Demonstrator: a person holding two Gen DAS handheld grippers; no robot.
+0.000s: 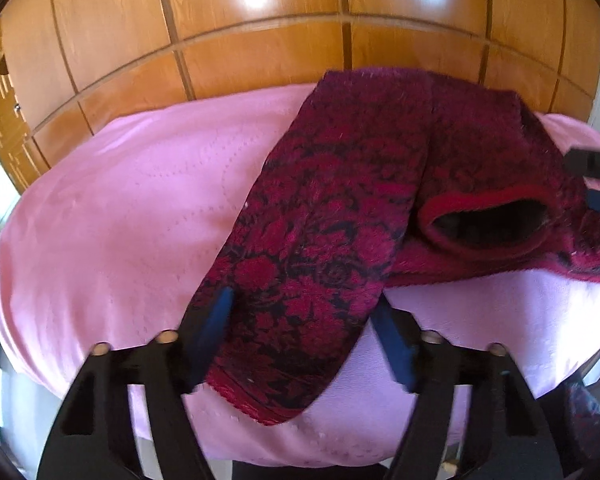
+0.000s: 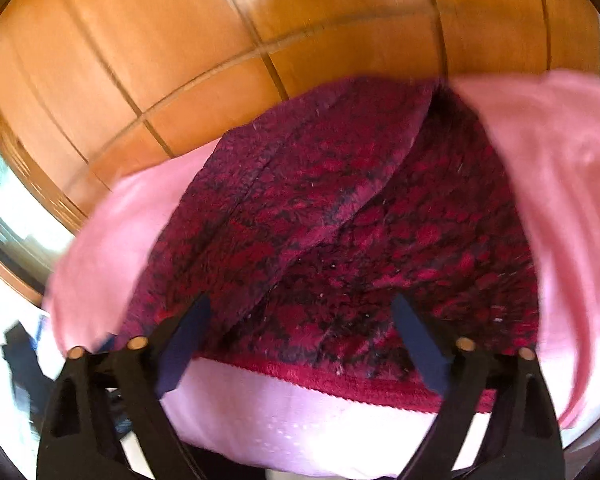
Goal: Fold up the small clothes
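The left gripper [image 1: 304, 344] stands apart, its fingers astride a sleeve end of the fuzzy red-and-black patterned garment [image 1: 380, 184]; bare pink cloth [image 1: 120, 208] spreads leftward. The right gripper [image 2: 300, 344] is apart over the garment's red hem [image 2: 340, 378], pink cloth lying nearer.
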